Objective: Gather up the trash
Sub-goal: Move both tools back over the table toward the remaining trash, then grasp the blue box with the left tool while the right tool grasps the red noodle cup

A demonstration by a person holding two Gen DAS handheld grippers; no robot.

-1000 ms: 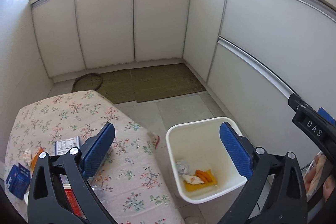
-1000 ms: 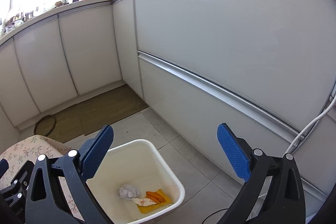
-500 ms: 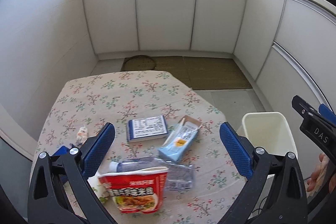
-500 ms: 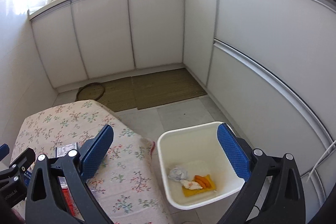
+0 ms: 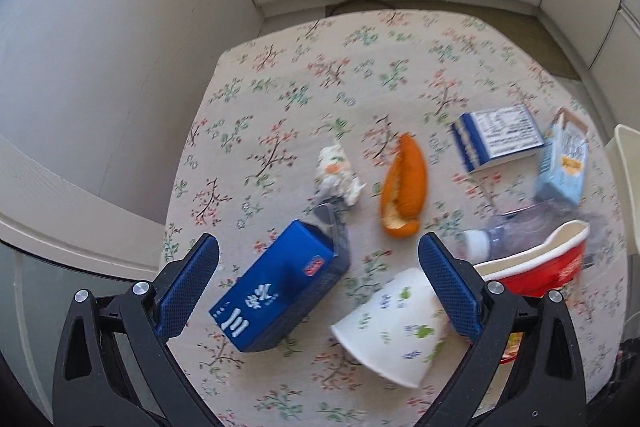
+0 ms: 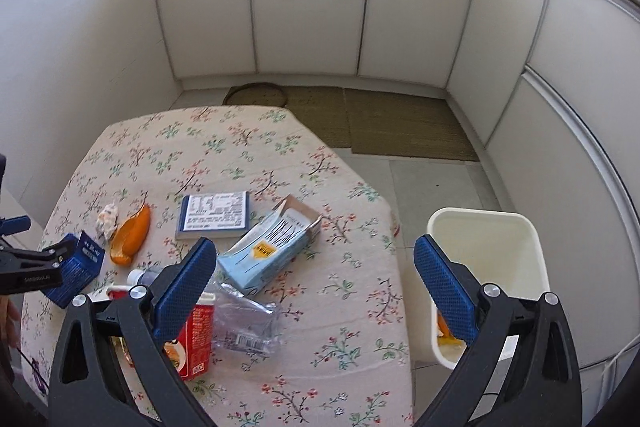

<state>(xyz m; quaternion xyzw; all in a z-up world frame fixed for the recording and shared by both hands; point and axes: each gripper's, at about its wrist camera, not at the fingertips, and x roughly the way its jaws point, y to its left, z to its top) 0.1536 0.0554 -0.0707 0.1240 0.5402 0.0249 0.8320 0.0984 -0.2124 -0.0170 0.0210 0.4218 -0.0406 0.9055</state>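
Observation:
Trash lies on a floral tablecloth [image 5: 280,75]. Under my open left gripper [image 5: 318,291] are a dark blue carton [image 5: 276,291] and a tipped white paper cup [image 5: 394,327], with nothing held. Orange peel [image 5: 402,187] and a crumpled tissue [image 5: 334,173] lie just beyond. My right gripper [image 6: 314,281] is open and empty above the table's near edge, over a red noodle cup [image 6: 194,331], a crushed clear bottle [image 6: 240,323] and a light blue box [image 6: 268,247]. The white bin [image 6: 484,239] stands on the floor to the right, with orange scraps inside.
A blue-and-white booklet [image 6: 214,215] lies mid-table. White cabinets [image 6: 312,7] curve around the back and right. Brown mats [image 6: 400,123] cover the floor behind the table. A wall [image 5: 100,47] runs close along the table's left side.
Both grippers swung left from the bin toward the table. The left one dropped lower over the blue carton and paper cup. Both stayed open.

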